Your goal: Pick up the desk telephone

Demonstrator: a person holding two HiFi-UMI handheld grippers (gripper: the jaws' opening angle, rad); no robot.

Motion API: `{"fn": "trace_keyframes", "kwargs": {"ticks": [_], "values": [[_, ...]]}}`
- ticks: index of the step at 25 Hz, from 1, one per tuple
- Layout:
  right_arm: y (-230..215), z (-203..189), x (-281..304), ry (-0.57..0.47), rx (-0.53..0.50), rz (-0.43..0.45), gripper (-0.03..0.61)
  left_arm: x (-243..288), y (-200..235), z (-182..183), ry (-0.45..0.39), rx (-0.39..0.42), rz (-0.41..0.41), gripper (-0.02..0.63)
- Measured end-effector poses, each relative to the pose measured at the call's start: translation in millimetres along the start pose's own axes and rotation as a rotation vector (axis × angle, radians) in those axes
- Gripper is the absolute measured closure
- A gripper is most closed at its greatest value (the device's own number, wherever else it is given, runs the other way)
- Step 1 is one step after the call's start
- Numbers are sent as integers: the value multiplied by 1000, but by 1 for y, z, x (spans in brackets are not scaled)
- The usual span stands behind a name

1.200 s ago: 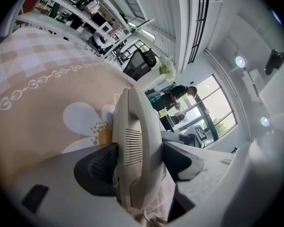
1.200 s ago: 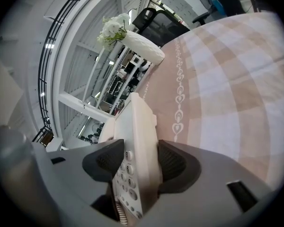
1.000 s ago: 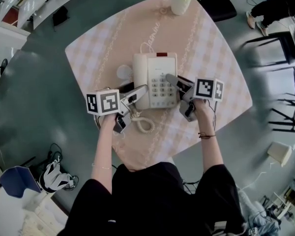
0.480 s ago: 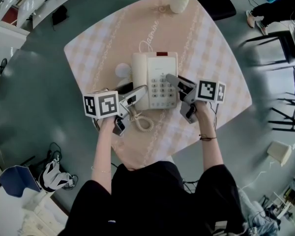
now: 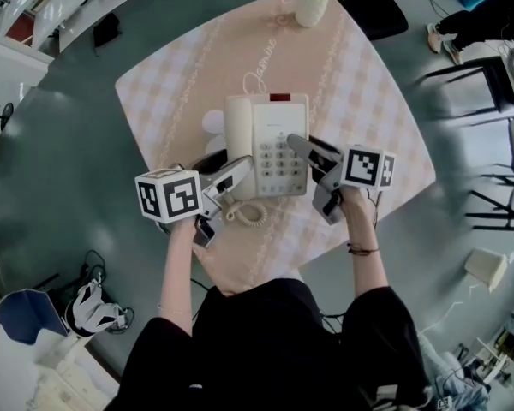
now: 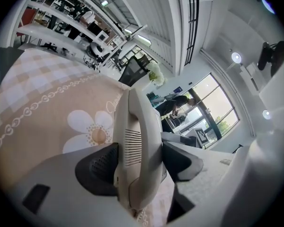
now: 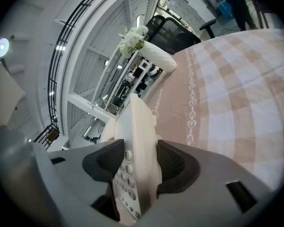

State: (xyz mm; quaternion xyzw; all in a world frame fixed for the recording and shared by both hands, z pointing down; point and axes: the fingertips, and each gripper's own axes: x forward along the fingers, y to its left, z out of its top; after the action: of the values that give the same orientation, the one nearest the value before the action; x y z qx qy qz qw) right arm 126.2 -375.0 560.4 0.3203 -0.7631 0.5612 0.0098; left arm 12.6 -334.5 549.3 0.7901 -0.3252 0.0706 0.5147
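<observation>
The cream desk telephone [image 5: 270, 139], with its handset on the left and grey keypad in the middle, is over the checked tablecloth [image 5: 360, 84]. My left gripper [image 5: 236, 171] is shut on its left side, jaws pressed on either side of the handset edge [image 6: 138, 141]. My right gripper [image 5: 303, 147] is shut on the right edge, next to the keypad [image 7: 125, 171]. The coiled cord [image 5: 250, 216] hangs at the near end. The phone looks raised slightly off the cloth.
A white vase of flowers [image 5: 313, 0] stands at the table's far edge. A flower print [image 6: 92, 129] marks the cloth left of the phone. Dark chairs [image 5: 488, 75] and a person [image 5: 484, 15] are at the right, bags [image 5: 94, 306] on the floor at left.
Both grippers have come nearer me and slightly left with the phone between them. The phone looks a little larger and its cord end has shifted toward me.
</observation>
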Motion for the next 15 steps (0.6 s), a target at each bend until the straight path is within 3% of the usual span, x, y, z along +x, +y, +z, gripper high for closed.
{"fn": "trace_keyframes", "kwargs": {"ticks": [15], "values": [[72, -8, -24, -51, -99, 80, 368, -54, -47, 2, -71, 51, -2, 328]]}}
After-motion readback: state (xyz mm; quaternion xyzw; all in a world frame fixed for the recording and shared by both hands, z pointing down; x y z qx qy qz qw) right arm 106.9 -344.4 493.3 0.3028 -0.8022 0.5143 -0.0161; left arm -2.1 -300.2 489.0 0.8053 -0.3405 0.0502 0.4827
